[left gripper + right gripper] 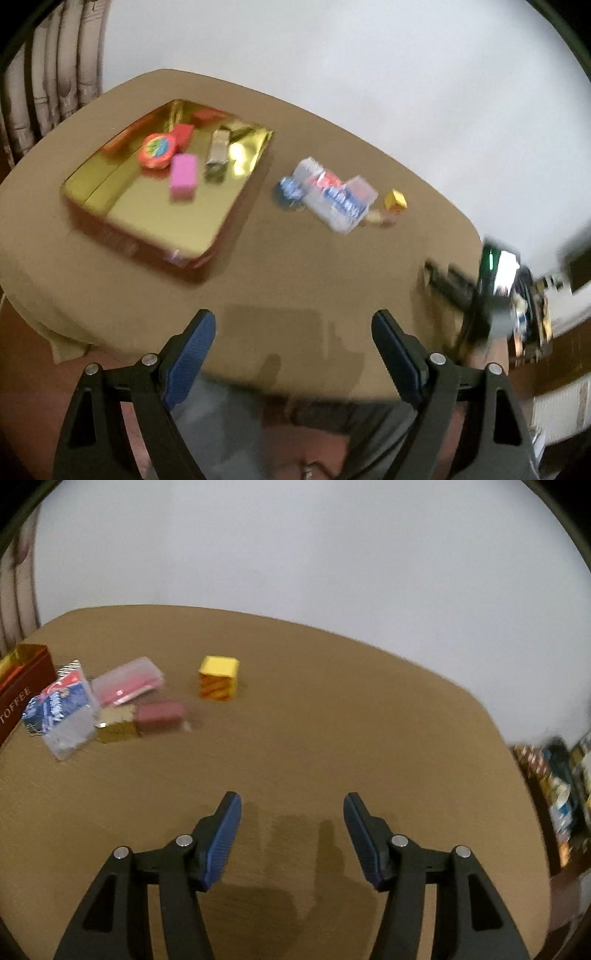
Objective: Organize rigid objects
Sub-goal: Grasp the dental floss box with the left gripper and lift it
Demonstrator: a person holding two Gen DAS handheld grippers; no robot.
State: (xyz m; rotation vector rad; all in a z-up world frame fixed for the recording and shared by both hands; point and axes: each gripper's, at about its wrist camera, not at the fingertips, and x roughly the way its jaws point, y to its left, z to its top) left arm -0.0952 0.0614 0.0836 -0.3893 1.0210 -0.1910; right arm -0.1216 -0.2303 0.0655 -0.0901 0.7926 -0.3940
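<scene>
My left gripper is spread wide with nothing between its blue-padded fingers, and it hangs in the air, tipped so its view sits at a slant. My right gripper is parted too (a little less wide than the left), empty as well, its fingers pointing forward and slightly down. I see both from their own wrist cameras; neither touches anything.
</scene>
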